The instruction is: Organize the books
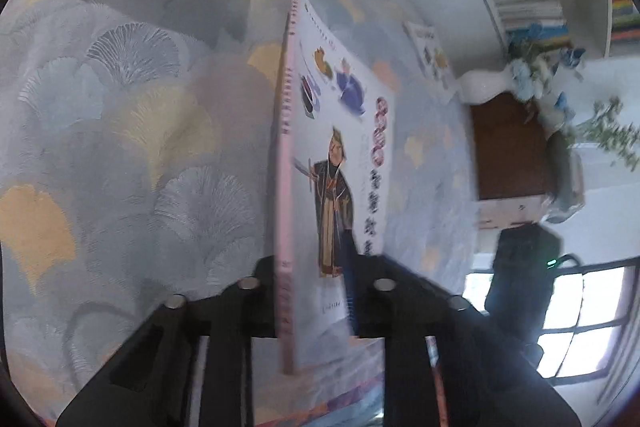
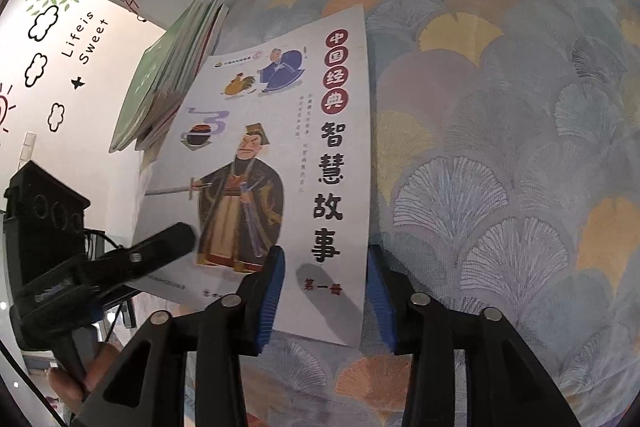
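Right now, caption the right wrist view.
Left gripper holds storybook above patterned cloth; right gripper open.

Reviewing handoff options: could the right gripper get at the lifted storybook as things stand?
Probably yes. The right gripper is open, its blue pads flanking the storybook lower edge with nothing between. The left gripper clamps the book's other side, clear of that approach.

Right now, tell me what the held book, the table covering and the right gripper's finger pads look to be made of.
Book: thin paper with a smooth, slightly glossy printed cover; it bows while the left gripper clamps it. Table covering: woven cloth, matte, with visible weave in the ginkgo-leaf print. Pads on the right gripper: blue and ribbed, probably rubber or soft plastic.
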The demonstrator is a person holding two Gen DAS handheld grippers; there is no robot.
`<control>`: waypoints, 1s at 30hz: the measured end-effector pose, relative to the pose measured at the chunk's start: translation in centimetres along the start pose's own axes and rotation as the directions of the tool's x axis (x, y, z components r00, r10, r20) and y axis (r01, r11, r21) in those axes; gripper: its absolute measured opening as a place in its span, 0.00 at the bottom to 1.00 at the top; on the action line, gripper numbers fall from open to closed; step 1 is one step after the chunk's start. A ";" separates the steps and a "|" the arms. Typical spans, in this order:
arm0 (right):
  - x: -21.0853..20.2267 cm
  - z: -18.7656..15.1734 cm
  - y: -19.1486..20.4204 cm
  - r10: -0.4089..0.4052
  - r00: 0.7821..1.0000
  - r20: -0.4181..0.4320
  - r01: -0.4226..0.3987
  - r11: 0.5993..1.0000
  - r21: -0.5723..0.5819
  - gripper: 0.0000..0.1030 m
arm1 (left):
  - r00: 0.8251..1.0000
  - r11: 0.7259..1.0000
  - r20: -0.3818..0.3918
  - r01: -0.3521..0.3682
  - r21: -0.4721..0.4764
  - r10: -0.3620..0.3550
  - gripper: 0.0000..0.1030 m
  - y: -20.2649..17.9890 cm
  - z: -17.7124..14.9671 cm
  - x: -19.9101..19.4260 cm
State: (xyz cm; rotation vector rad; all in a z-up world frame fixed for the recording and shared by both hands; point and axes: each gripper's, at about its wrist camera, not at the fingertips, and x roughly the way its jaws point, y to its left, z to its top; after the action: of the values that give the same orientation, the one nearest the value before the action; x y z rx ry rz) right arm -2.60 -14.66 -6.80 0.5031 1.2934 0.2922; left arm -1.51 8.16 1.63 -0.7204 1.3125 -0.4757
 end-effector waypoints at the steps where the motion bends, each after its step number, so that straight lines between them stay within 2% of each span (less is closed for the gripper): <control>1: 0.1 0.2 0.0 0.008 1.000 -0.017 -0.008 1.000 0.008 0.42 | 0.999 0.999 0.004 0.044 -0.020 -0.043 0.11 0.1 0.4 -0.5; 2: -0.1 0.4 -0.2 0.028 0.999 -0.033 -0.028 0.999 0.028 0.42 | 0.998 0.997 0.008 0.069 -0.032 -0.069 0.11 0.2 0.6 -0.9; 5: -0.5 0.5 -2.3 0.157 0.987 -0.041 -0.149 0.977 0.155 0.45 | 0.987 0.982 0.010 0.161 -0.096 -0.160 0.11 0.4 1.7 -1.6; 8: 0.0 0.5 -4.9 0.296 0.955 -0.029 -0.270 0.903 0.333 0.52 | 0.971 0.953 0.005 0.236 -0.191 -0.239 0.11 1.4 2.4 -1.3; 10: 0.4 0.4 -5.6 0.359 0.933 -0.008 -0.328 0.862 0.387 0.52 | 0.956 0.924 0.003 0.285 -0.256 -0.294 0.11 1.9 2.4 -0.9; 11: 0.6 0.4 -5.7 0.379 0.925 -0.001 -0.347 0.848 0.400 0.52 | 0.951 0.914 0.003 0.298 -0.275 -0.310 0.11 2.1 2.4 -0.8; 13: 1.0 0.4 -5.6 0.435 0.900 0.023 -0.403 0.813 0.421 0.52 | 0.954 0.920 -0.003 0.289 -0.265 -0.301 0.11 1.9 2.0 -0.8; 14: 1.1 0.4 -5.5 0.442 0.896 0.034 -0.414 0.806 0.422 0.52 | 0.956 0.924 -0.007 0.281 -0.260 -0.293 0.11 1.9 1.9 -0.8; 15: 0.8 0.4 -5.3 0.435 0.899 0.053 -0.416 0.810 0.412 0.48 | 0.962 0.931 -0.008 0.263 -0.252 -0.274 0.11 1.8 1.9 -0.7; 18: -0.3 1.2 -3.8 0.369 0.929 0.039 -0.362 0.877 0.317 0.35 | 0.984 0.966 -0.012 0.170 -0.197 -0.176 0.11 1.3 2.0 -0.9; 20: -0.8 1.3 -2.7 0.333 0.942 0.037 -0.332 0.908 0.256 0.33 | 0.996 0.988 -0.022 0.087 -0.128 -0.090 0.11 0.5 2.1 -1.0; 22: -1.6 1.4 -0.9 0.263 0.964 0.037 -0.266 0.950 0.162 0.33 | 0.999 0.997 -0.023 0.028 -0.067 -0.029 0.11 0.0 2.0 -1.2; 24: -2.1 1.2 1.3 0.183 0.982 0.046 -0.185 0.981 0.060 0.33 | 0.999 0.999 0.009 -0.045 0.010 0.045 0.12 -1.2 1.6 -1.3; 26: -2.4 1.0 3.5 0.094 0.993 0.065 -0.092 0.995 -0.043 0.32 | 0.997 0.997 0.031 -0.065 0.039 0.064 0.13 -1.7 1.6 -1.7; 28: -2.8 0.9 5.2 0.006 0.995 0.103 0.006 0.993 -0.118 0.32 | 0.996 0.994 0.055 -0.080 0.073 0.076 0.13 -2.4 1.5 -2.3; 30: -3.0 0.6 6.1 -0.019 0.992 0.125 0.038 0.988 -0.151 0.31 | 0.989 0.982 0.093 -0.124 0.142 0.112 0.13 -3.6 1.3 -3.1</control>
State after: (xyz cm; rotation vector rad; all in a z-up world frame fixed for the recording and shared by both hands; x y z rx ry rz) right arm -2.34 -11.02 -1.01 0.3665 1.1468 0.3287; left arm -0.59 8.05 6.48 -0.5307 1.2190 -0.4368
